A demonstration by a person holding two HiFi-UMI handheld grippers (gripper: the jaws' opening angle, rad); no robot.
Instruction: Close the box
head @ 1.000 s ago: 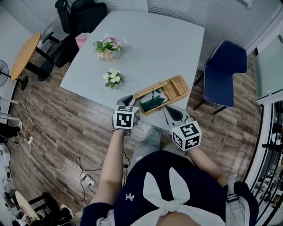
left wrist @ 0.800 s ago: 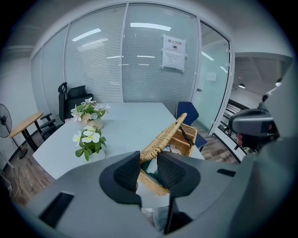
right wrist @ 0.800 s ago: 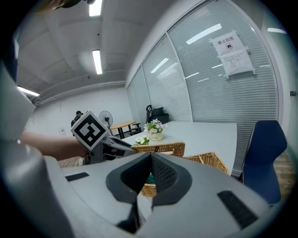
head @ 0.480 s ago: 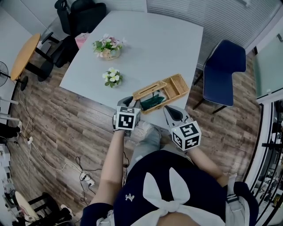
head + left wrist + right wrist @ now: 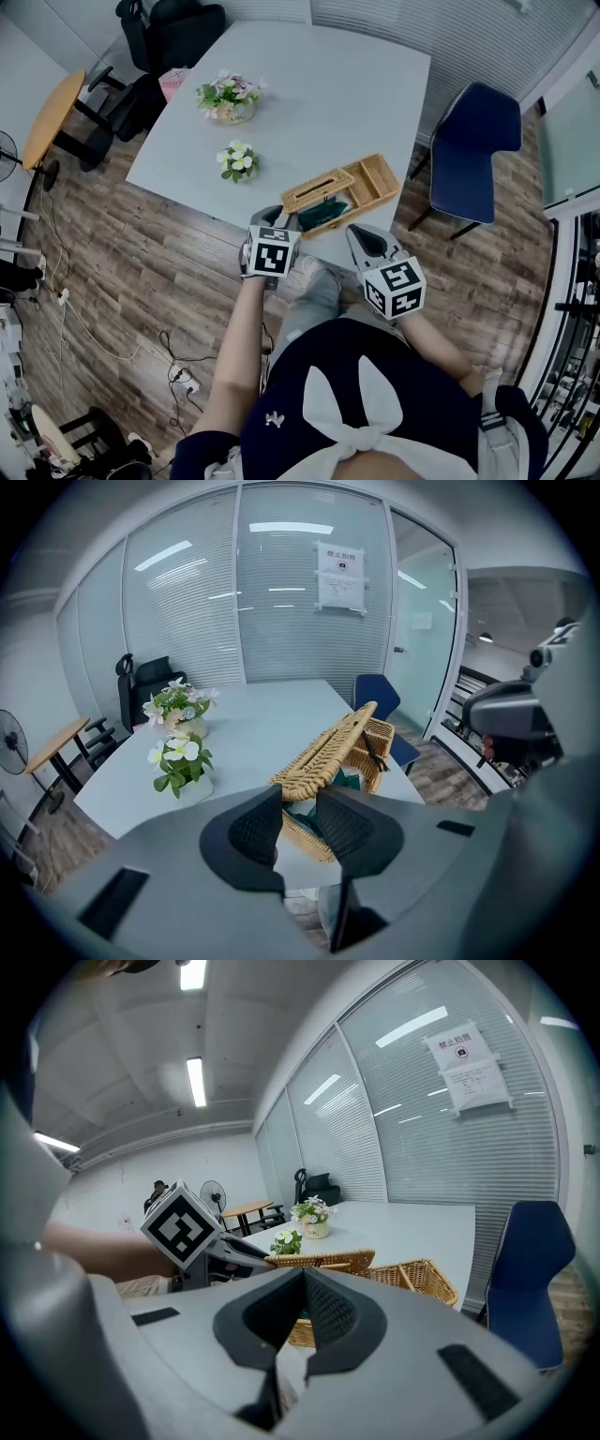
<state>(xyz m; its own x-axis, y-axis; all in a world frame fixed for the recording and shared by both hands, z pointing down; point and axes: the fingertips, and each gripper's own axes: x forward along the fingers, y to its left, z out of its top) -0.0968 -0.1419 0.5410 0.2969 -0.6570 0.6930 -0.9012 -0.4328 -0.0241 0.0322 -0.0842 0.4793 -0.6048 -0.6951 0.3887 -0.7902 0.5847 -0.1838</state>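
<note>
A wicker box (image 5: 370,183) lies near the front edge of the white table (image 5: 328,84). Its woven lid (image 5: 319,190) is tilted over the left half, above something dark green (image 5: 323,214) inside. My left gripper (image 5: 279,215) is at the lid's near left end. In the left gripper view its jaws (image 5: 298,822) stand open, and the raised lid (image 5: 328,747) begins just past the tips; nothing is pinched. My right gripper (image 5: 355,232) hovers at the table edge, just in front of the box, and is shut and empty (image 5: 302,1288). From there the lid (image 5: 323,1260) and box (image 5: 422,1279) show ahead.
Two flower pots (image 5: 230,101) (image 5: 239,164) stand further back on the table. A blue chair (image 5: 473,150) is at the right, and black office chairs (image 5: 173,28) and a round wooden table (image 5: 52,117) at the left. Cables lie on the wood floor (image 5: 178,375).
The lid has swung down over the box and now hides more of the green contents. The left gripper has followed it slightly forward and right. The right gripper has barely moved.
</note>
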